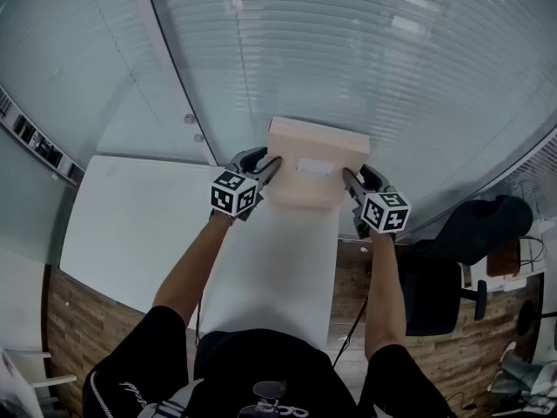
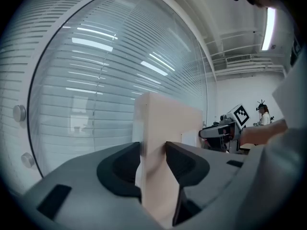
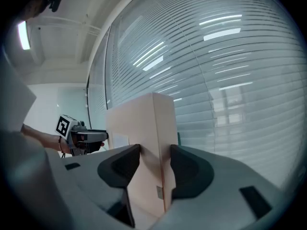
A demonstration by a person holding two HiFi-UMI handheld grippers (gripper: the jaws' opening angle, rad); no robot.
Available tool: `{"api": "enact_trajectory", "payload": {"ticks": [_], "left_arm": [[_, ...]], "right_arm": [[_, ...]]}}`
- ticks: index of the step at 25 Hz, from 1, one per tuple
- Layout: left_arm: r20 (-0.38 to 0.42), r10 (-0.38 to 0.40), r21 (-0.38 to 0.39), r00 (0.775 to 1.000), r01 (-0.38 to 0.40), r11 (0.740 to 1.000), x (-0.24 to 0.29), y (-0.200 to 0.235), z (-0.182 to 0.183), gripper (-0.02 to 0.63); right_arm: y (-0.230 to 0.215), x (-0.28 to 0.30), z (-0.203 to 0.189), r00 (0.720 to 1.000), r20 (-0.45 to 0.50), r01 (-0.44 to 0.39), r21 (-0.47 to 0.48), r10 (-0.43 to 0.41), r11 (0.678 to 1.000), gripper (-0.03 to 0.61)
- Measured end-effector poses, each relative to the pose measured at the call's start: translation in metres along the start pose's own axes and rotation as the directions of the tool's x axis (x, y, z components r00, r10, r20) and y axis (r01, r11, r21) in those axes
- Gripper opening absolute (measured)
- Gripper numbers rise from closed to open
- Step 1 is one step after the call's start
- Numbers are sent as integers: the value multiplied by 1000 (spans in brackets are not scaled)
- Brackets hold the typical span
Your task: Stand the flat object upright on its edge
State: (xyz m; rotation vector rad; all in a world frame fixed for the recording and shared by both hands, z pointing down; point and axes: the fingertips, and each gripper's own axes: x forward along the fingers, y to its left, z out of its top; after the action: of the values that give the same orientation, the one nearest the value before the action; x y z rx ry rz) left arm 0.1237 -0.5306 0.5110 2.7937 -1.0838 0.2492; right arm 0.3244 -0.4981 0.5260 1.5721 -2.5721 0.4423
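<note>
**Jaws pinch a flat box (image 1: 315,185) at both ends, upright by the glass**

Grey jaw pads fill the foreground of each gripper view, and between them stands the narrow end of the beige box. In the left gripper view, the left gripper (image 2: 153,150) is closed on the box's (image 2: 168,123) left end, with both pads pressed against it. In the right gripper view, the right gripper (image 3: 155,152) is clamped the same way on the opposite end of the box (image 3: 139,123).

From the head view, the box's long axis runs level, left to right, from the left gripper (image 1: 271,165) to the right gripper (image 1: 351,179). Its broad face, which carries a white label (image 1: 315,166), is turned back toward the person. Its thin top edge faces up and its thickness runs toward the glass wall (image 1: 392,77). Both gripper views show it standing tall rather than lying flat.

Only the head view shows the white table (image 1: 148,225), with the box at its far end close to the glass. No view shows whether the lower edge touches the tabletop. Each gripper view looks along the box to the other gripper at its far end. The right gripper view also shows a small grey tag (image 3: 158,191) low on the narrow end. An office chair (image 1: 470,233) stands on the wooden floor (image 1: 78,320) to the right.
</note>
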Motion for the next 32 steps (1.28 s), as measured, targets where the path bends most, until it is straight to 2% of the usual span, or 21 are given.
{"api": "enact_trajectory", "payload": {"ticks": [4,13,19,24,32], "left_arm": [[25,3,11,1000,-4,1000,1,0,-3,183],[9,5,12,1000,-5,1000,6,0,-19,181],[8,7,22,1000,-7,1000,7,0,-21,181],[10,6,1,1000,-6,1000,7,-3,-21,183],[-53,-6,-20,999,5,1000,6,-6,-22,183]], "right_arm": [[-2,2,0,1000,11,3,-26,-3,1000,215],[-7,5,-7,1000,-7,21,-65,-22,998,215],[-8,4,-12,1000,-5,22,-59,-22,998,215],[-7,1,-13,1000,8,20,-48,-19,999,216],[-6,-1,-15,999,-8,41,-23,-41,999,216]]}}
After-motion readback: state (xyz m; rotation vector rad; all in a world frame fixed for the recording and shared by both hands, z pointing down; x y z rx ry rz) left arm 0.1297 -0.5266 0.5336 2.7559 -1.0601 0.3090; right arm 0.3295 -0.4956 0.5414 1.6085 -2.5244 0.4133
